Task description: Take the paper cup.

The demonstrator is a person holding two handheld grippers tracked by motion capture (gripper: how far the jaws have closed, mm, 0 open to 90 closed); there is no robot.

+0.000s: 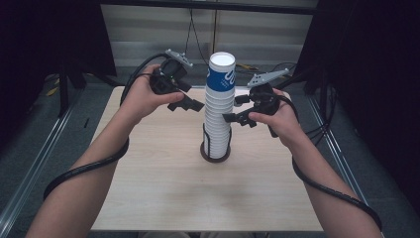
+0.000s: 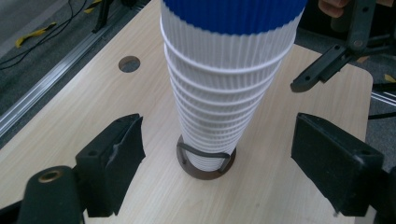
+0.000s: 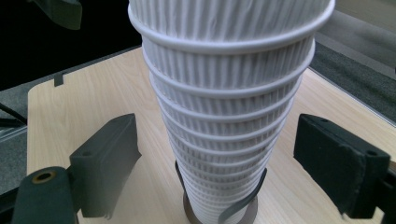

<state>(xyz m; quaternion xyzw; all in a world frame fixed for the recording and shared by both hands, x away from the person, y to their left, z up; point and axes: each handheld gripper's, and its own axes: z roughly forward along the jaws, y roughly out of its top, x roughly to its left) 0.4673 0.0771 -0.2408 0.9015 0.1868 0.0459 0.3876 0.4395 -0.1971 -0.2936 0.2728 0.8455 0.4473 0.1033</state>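
A tall stack of white ribbed paper cups [image 1: 218,114] stands upright in a dark round holder [image 1: 215,154] at the middle of the wooden table [image 1: 163,193]. The top cup has a blue band [image 1: 221,79]. My left gripper [image 1: 190,104] hovers just left of the stack's upper part, open. In the left gripper view the stack [image 2: 224,93] rises beyond and between the spread jaws, untouched. My right gripper [image 1: 236,108] is close against the stack's right side at mid height, open. In the right gripper view the stack [image 3: 224,121] sits between the jaws with a gap on both sides.
Black cables trail from both grippers over the forearms. A small round hole [image 2: 129,63] marks the tabletop near one edge. Metal rails [image 1: 34,158] run along the floor on both sides of the table. The other gripper's black jaw [image 2: 327,65] shows past the stack.
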